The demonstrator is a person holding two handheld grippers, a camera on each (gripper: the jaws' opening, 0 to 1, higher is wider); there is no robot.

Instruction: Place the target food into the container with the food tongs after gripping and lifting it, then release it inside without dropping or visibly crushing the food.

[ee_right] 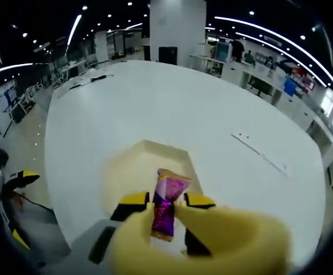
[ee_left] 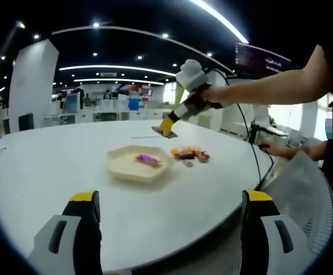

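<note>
A cream hexagonal tray (ee_left: 133,169) sits mid-table with one purple-wrapped candy (ee_left: 148,160) lying in it. Right of the tray lies a small pile of wrapped candies (ee_left: 190,153). Beyond it, a hand holds my right gripper (ee_left: 167,127) above the table, shut on another purple candy (ee_left: 164,133). In the right gripper view that candy (ee_right: 166,203) stands pinched between the yellow-tipped jaws of the right gripper (ee_right: 166,200), over the tray (ee_right: 137,163). A blurred yellow shape (ee_right: 229,240) crosses the bottom there. My left gripper (ee_left: 171,197) is open near the table's front edge.
The round white table (ee_left: 51,166) has bare room to the left and behind the tray. A black cable (ee_left: 251,143) runs off the right edge, where a person's arm (ee_left: 269,86) reaches in. My left gripper (ee_right: 20,206) shows beyond the table edge. Desks and chairs stand far behind.
</note>
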